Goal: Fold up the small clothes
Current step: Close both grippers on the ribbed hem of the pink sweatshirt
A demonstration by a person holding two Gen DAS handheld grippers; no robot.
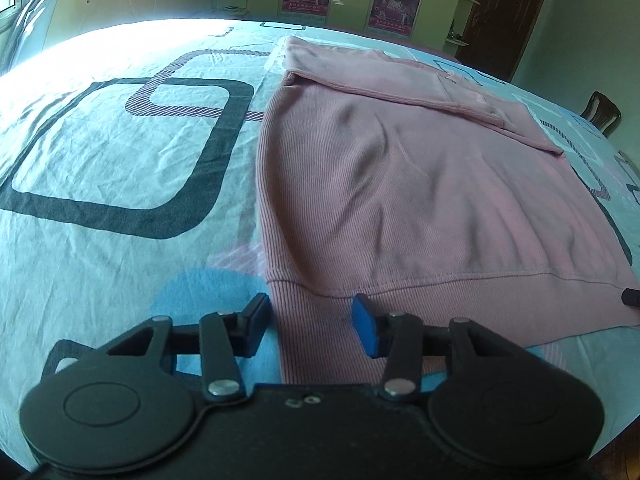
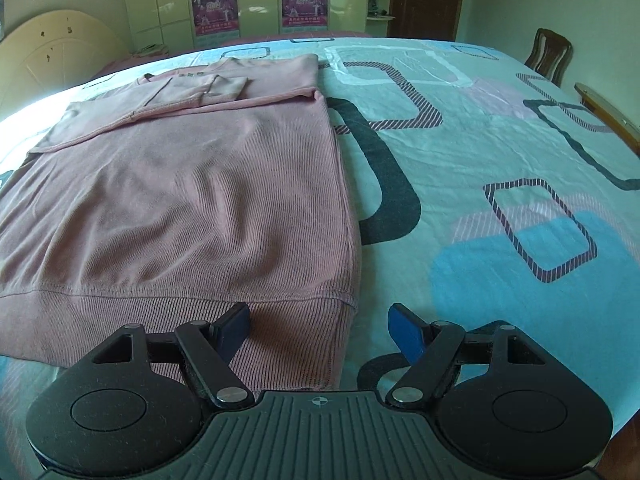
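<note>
Pink sweater (image 1: pixel 400 184) lies flat on the bed (image 1: pixel 120 200) (sleeves folded in); left gripper (image 1: pixel 310 316) and right gripper (image 2: pixel 318 322) jaws open at its hem corners.

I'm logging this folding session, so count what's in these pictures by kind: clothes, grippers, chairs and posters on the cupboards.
Pink sweatshirt, sleeves folded in, on the patterned sheet: 1
Grippers: 2, left gripper and right gripper, both open at the hem corners
Wooden chair: 1
Posters: 2
Total: 6
</note>
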